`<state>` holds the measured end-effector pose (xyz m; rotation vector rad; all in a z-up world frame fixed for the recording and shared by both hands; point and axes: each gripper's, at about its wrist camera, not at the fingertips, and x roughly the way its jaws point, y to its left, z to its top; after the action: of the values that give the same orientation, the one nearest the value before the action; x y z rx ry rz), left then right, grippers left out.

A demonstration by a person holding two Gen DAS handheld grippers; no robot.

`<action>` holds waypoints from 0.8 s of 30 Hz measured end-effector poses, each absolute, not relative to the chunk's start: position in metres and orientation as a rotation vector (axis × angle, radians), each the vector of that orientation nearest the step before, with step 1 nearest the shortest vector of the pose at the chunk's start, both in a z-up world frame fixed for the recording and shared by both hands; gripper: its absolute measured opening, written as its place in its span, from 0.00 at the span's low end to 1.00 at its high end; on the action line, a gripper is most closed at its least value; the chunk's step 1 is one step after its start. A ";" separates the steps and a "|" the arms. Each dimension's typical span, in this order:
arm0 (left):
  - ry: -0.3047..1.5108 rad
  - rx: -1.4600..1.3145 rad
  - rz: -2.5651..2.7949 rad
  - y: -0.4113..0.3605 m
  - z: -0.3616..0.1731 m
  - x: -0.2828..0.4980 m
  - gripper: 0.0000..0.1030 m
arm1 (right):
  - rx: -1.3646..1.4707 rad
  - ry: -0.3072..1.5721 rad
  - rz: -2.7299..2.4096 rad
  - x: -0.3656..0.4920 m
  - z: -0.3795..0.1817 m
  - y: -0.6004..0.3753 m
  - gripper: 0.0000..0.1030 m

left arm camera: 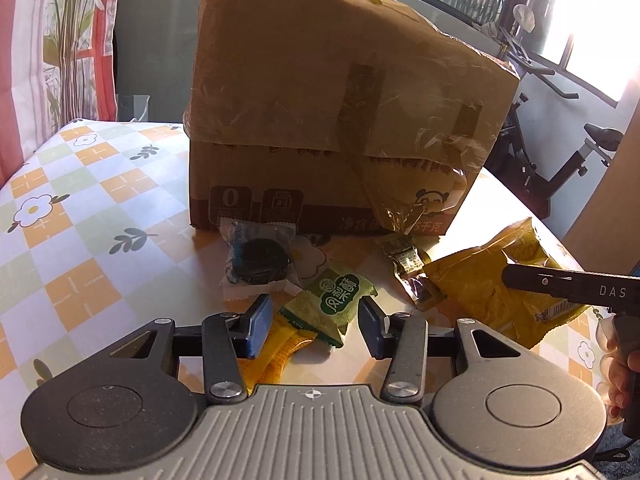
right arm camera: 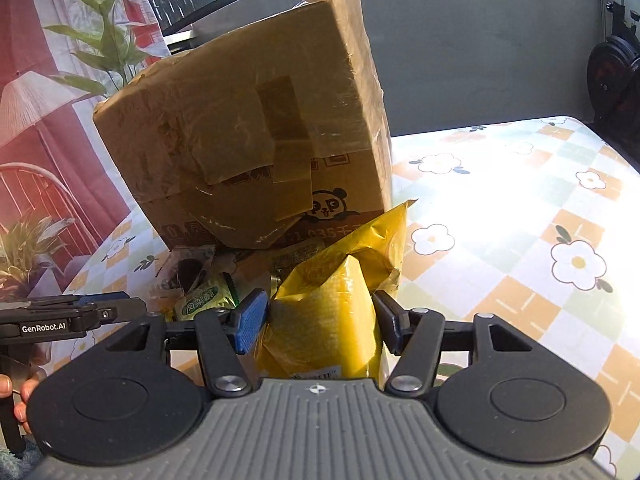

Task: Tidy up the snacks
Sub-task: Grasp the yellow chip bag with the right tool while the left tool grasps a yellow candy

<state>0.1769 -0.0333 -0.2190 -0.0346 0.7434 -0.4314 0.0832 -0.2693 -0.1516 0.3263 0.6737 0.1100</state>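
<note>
A: Currently, why does the right gripper [right arm camera: 319,322] sit around the large yellow bag [right arm camera: 340,300]?

B: To lift it. Both pads touch the creased foil, which lies just before the taped cardboard box [right arm camera: 248,136].

A: And the left gripper [left arm camera: 313,320]?

B: Jaws apart, nothing clamped, straddling a green snack packet [left arm camera: 332,300] near a cookie packet [left arm camera: 258,258] on the tablecloth [left arm camera: 80,240].
</note>
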 end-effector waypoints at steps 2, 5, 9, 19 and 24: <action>0.747 -0.035 -0.432 -0.035 -0.219 0.177 0.48 | 0.338 0.675 0.116 0.083 -0.153 -0.271 0.61; 0.757 -0.033 -0.436 -0.039 -0.221 0.177 0.48 | 0.356 0.676 0.123 0.084 -0.154 -0.274 0.62; 0.768 -0.020 -0.439 -0.043 -0.224 0.174 0.48 | 0.365 0.677 0.127 0.084 -0.155 -0.276 0.64; 0.774 0.017 -0.362 -0.030 -0.227 0.178 0.48 | 0.365 0.672 0.132 0.083 -0.154 -0.275 0.61; 0.815 0.074 -0.335 -0.027 -0.241 0.186 0.48 | 0.360 0.676 0.129 0.083 -0.153 -0.273 0.60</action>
<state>0.1858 -0.0272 -0.2408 0.0743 0.8147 -0.3354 0.0833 -0.2733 -0.1532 0.3598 0.6759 0.1293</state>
